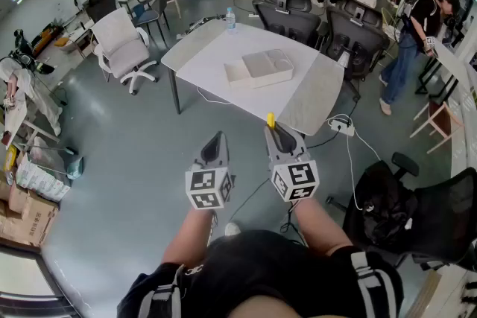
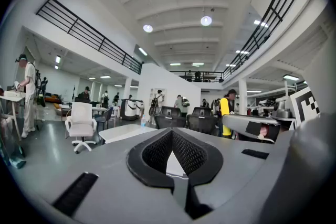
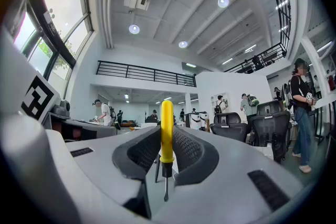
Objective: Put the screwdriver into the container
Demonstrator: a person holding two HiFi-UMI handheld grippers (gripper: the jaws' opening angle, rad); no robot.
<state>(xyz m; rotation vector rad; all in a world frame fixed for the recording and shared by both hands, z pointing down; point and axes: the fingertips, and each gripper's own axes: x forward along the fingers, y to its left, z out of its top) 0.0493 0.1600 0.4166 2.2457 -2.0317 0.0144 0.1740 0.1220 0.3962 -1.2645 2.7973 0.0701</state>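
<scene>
A screwdriver (image 3: pixel 167 120) with a yellow handle stands upright between the pads of my right gripper (image 3: pixel 168 136), which is shut on it; its metal shaft points back toward the camera. In the head view the yellow handle tip (image 1: pixel 270 119) sticks out past the right gripper (image 1: pixel 274 132). My left gripper (image 1: pixel 217 139) is beside it, shut and empty, and its pads (image 2: pixel 157 152) have nothing between them. Both grippers hang over the floor, well short of the white table (image 1: pixel 216 48). A flat white container (image 1: pixel 259 68) lies on that table.
A water bottle (image 1: pixel 230 18) stands at the table's far edge. Black office chairs (image 1: pixel 350 30) line the far side and a white chair (image 1: pixel 123 48) stands to the left. A power strip (image 1: pixel 341 126) with cables lies on the floor. Another black chair (image 1: pixel 425 212) is near right. Several people stand around.
</scene>
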